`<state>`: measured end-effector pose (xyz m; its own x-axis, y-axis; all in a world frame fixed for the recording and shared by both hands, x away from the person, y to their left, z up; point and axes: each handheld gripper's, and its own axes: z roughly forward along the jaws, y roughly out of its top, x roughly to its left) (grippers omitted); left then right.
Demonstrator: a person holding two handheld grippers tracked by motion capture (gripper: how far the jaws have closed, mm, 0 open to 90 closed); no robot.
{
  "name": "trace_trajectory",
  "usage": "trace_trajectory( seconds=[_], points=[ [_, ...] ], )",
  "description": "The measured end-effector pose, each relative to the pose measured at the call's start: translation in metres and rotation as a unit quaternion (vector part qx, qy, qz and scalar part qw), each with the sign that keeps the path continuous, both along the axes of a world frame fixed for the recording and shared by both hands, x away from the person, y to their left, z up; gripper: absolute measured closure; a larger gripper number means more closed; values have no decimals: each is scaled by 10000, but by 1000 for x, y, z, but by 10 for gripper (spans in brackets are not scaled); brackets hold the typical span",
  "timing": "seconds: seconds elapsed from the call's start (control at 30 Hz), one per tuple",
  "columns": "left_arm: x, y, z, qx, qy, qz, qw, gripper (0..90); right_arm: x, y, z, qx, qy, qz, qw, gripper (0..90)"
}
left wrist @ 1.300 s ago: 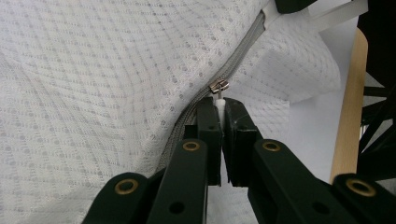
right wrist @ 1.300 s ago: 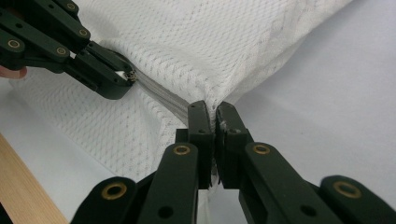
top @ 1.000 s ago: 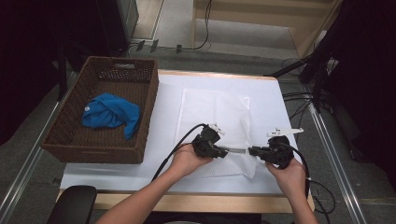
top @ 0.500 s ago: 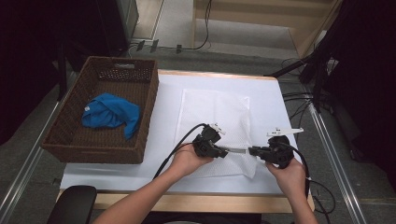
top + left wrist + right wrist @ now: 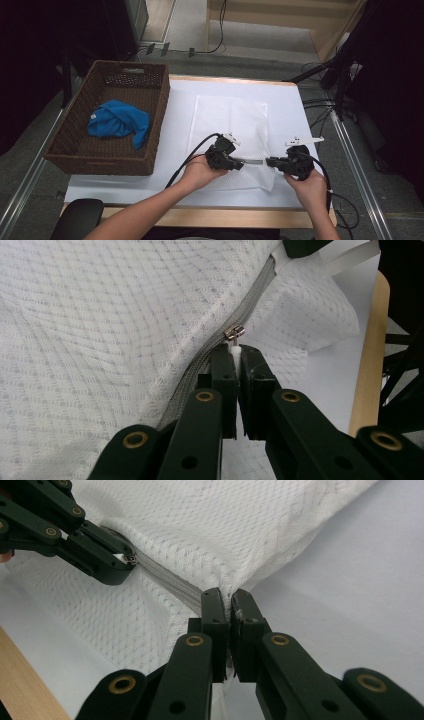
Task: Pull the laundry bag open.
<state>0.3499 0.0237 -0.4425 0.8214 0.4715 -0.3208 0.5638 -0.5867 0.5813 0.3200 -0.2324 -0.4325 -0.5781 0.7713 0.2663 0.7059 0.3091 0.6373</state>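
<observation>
1. Left tongs [image 5: 239, 163]: pressed together on the small white pull tab [image 5: 235, 351] of the zipper slider [image 5: 234, 332], jaws nipping it just below the metal slider. Seen from above, the left hand [image 5: 197, 172] sits at the near edge of the white mesh bag [image 5: 227, 120], tongs pointing rightward along the bag's near side.

2. Zipper [image 5: 200, 375]: grey, runs as a straight band along the near edge of the bag, lifted slightly off the white counter [image 5: 175, 107]. Its long axis lies left to right across the high view, directly between the two tongs. Slider sits at the left tongs' end of that stretch.

3. Right tongs [image 5: 270, 161]: pinched shut on the mesh fabric at the zipper's end [image 5: 220, 587], near the bag's near right corner. Right hand [image 5: 307, 187] faces the left one, tips near each other with the zipper taut between.

4. The relation that matters: both tongs sit on one line, the zipper's axis. Likely the slider travels along that line, left hand pulling, right hand anchoring the cloth. Any off-axis pull would probably bunch the mesh.

5. Well apart at left: brown wicker basket [image 5: 75, 150] holding a blue cloth [image 5: 117, 120].
</observation>
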Motion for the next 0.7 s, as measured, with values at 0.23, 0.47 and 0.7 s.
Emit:
trace_trajectory(
  seconds=[0.23, 0.47, 0.7],
  points=[
    [-7, 19, -2, -9, 30, 28, 10000, 876, -1, -3, 0, 11, 17, 34, 10000, 884],
    [-10, 27, 2, 4, -112, 64, 9999, 875, 0, 2, -1, -8, 53, 98, 9999, 884],
    [-8, 27, 3, -27, -93, 101, 9999, 875, 0, 2, -1, 12, 51, 108, 9999, 884]
  ],
)
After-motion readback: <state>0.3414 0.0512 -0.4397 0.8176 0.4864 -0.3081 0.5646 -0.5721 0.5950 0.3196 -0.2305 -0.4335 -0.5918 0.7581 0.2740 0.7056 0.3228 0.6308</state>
